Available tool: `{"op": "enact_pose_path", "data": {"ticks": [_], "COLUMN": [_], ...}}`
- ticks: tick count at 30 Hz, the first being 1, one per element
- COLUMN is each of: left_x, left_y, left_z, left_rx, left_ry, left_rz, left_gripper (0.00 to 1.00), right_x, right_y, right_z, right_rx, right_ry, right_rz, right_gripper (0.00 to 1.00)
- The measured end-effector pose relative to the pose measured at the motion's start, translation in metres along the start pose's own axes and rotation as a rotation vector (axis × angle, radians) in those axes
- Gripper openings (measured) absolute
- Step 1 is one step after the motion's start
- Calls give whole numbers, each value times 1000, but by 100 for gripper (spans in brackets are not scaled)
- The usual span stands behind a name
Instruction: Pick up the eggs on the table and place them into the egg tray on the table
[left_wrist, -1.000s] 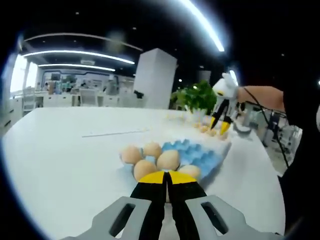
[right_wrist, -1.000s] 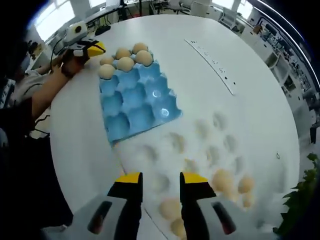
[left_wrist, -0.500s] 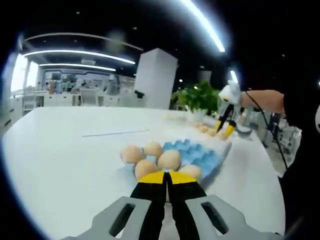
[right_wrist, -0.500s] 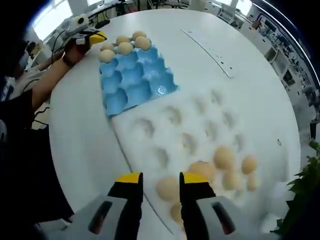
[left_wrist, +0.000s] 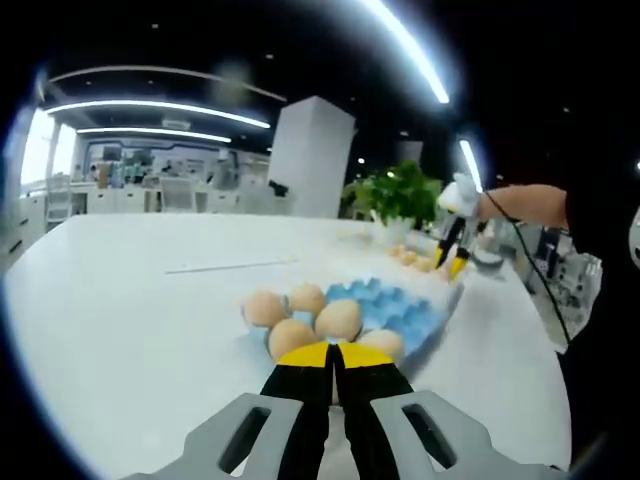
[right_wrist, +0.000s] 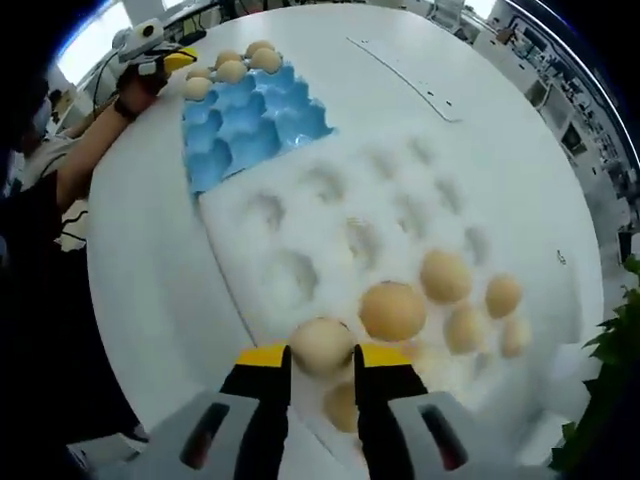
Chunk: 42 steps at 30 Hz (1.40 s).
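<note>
Just smooth oval egg (right_wrist: 321, 346) between claw (right_wrist: 320, 362)

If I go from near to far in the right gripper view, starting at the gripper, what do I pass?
right gripper → egg between its jaws → white tray → blue tray → eggs in the blue tray → left gripper

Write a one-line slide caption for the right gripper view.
Open right tongs straddle an egg on the white tray, blue egg tray beyond.
</note>
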<state>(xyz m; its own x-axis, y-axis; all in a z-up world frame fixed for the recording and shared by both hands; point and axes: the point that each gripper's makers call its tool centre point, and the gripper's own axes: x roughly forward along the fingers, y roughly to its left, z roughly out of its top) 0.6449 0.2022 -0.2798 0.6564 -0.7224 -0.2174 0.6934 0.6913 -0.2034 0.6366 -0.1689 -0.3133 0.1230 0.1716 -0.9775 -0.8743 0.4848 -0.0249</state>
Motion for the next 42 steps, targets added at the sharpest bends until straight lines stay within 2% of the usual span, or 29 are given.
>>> {"op": "enact_pose_path", "data": {"ticks": [4,9,18,22,26,31,34,38,42], "left_x": [-1,-1,2,0,-1,-2,-1,-2,-2], "left_y": [1,2,-1,4,3,3,2,4,2], "left_z": [0,0,-1,1,3,6,8,9,8], "left_rx": [-8,-12,-1,-3,-1,-6,-3,-2,2], "left_ry": [-1,-5,5,4,-3,-14,-20,-23,-21], "left_rz": [0,-2,-12,-15,-18,-28,-33,-36,-33], "left_gripper": [0,0,0,0,0,0,0,0,0], "right_x": [6,6,13,13,10,7,5,4,-2], "right_y": [1,1,0,0,-1,-2,-2,-3,-3], "right_z": [-2,-1,0,-1,-2,-1,0,1,4], "right_rx": [-9,26,16,-9,16,49,74,109,101], "right_ry": [-2,-5,102,113,84,-17,-48,-63,-53], "right_rz": [0,14,64,83,79,70,57,41,32], "right_gripper": [27,27,28,27,26,26,26,26,26]}}
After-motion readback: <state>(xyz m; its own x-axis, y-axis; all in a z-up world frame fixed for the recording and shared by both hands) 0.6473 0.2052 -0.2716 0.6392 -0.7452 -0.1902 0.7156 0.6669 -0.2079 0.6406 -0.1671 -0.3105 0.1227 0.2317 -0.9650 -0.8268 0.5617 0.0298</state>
